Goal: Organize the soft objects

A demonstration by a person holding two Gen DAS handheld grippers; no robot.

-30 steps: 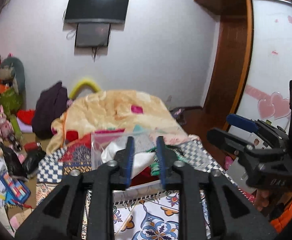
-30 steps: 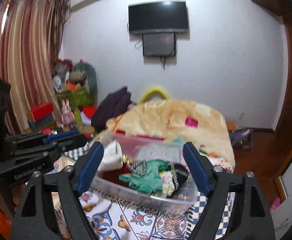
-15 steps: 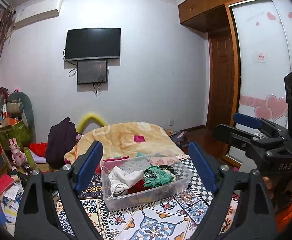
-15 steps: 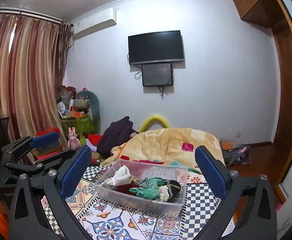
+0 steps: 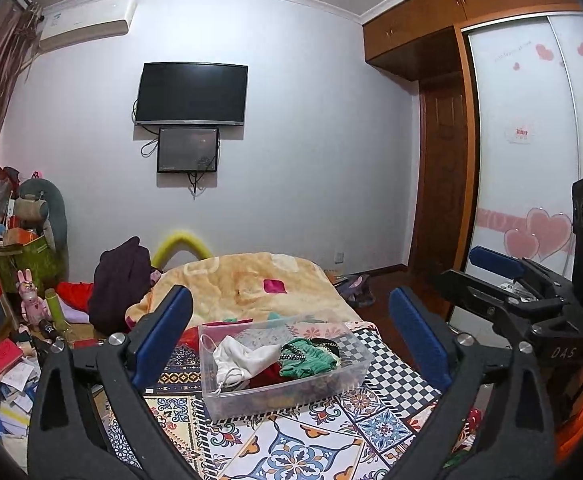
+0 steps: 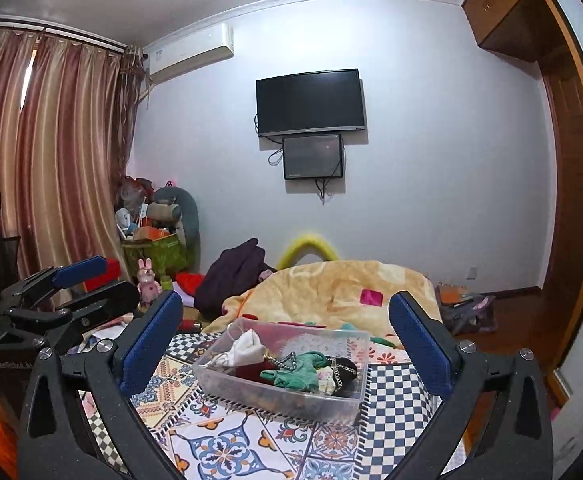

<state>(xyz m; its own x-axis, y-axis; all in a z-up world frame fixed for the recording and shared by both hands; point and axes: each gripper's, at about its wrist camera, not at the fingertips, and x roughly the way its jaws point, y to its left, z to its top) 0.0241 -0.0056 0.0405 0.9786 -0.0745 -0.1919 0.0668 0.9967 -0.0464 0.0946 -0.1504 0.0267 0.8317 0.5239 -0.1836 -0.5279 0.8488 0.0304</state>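
The left gripper (image 5: 289, 340), closed a second ago, is now standing wide open and pulled back like the open right gripper (image 6: 285, 338), so the clear bin (image 5: 291, 390) is looking finished.

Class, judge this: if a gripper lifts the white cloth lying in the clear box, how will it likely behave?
The white cloth lies crumpled in the clear box, so it probably droops when lifted. It looks thin, likely light. Its cord loops might snag neighbouring items.

Black tongs (image 5: 291, 344), blue pads (image 5: 163, 336), silver screws
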